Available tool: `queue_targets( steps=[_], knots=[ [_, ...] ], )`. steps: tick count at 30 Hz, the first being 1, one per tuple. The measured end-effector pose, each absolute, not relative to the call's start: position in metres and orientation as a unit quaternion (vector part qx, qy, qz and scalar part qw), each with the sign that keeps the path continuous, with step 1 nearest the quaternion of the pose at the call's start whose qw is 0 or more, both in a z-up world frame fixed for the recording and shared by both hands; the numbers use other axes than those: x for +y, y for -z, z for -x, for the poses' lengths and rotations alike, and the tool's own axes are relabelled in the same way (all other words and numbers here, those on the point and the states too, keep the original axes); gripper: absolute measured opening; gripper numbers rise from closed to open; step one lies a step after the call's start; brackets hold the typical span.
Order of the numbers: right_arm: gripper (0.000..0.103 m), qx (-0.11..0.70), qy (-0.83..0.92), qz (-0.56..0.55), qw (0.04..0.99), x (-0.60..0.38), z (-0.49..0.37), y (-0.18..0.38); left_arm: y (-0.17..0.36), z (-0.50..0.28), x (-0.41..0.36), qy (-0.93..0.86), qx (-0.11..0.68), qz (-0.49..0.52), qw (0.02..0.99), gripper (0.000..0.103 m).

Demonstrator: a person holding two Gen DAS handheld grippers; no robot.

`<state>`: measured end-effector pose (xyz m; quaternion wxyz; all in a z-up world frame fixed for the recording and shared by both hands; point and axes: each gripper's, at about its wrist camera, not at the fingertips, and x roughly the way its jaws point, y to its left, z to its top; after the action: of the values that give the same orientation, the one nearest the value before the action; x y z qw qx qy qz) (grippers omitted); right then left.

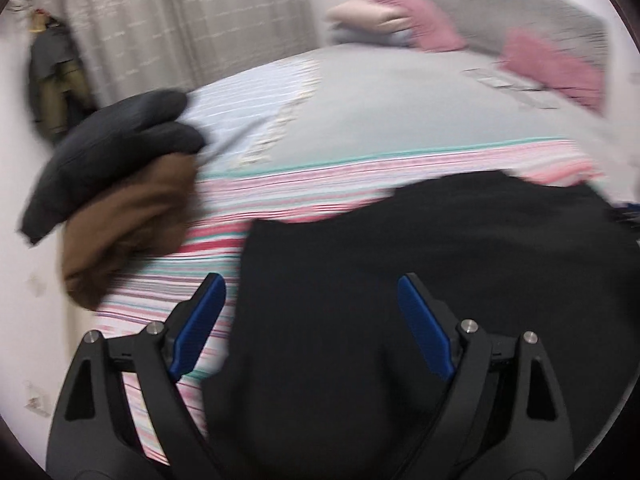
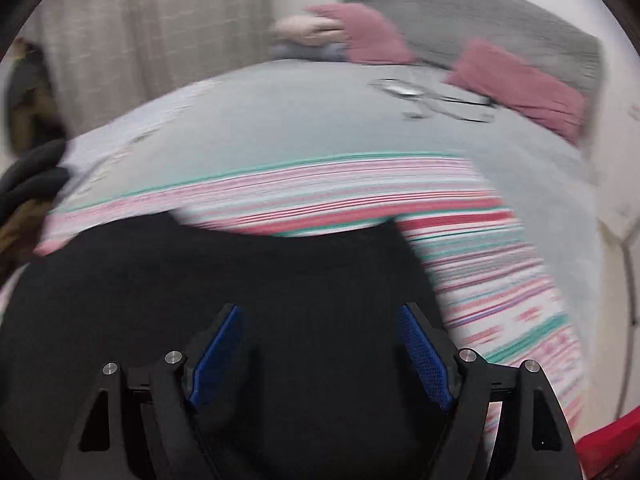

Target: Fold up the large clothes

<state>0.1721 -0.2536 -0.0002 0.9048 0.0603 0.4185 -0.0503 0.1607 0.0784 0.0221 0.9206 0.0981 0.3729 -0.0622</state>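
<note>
Black cloth, a large garment, lies spread on the near end of a bed covered by a striped blanket, with both claws poised above it and neither one gripping. The left gripper hangs with its blue pads apart over the garment's left edge; the right gripper is likewise spread wide over the middle of the cloth, nothing pinched between its pads. Motion blur hides any creases, so how many folds are made cannot be told; judging by the broad flat spread, most of the folding seems still ahead. At the bed's left edge sits a heap of dark and brown clothes, close to the garment but apart from it. Pink pillows and folded bedding rest against the grey headboard, well clear. Small objects lie mid-bed, too blurred to name.
</note>
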Motion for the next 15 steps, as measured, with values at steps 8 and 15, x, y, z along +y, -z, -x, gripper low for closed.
queue_targets(
  steps=[8,15],
  knots=[
    [0.082,0.429,-0.062,-0.042,0.9,-0.15,-0.141,0.012,0.024,-0.109,0.024,0.133,0.416,-0.045,0.898,0.091],
    [0.083,0.456,0.021,-0.091,0.885,-0.199,-0.112,0.046,0.052,-0.08,0.095,0.059,0.424,0.018,0.903,0.091]
  ],
)
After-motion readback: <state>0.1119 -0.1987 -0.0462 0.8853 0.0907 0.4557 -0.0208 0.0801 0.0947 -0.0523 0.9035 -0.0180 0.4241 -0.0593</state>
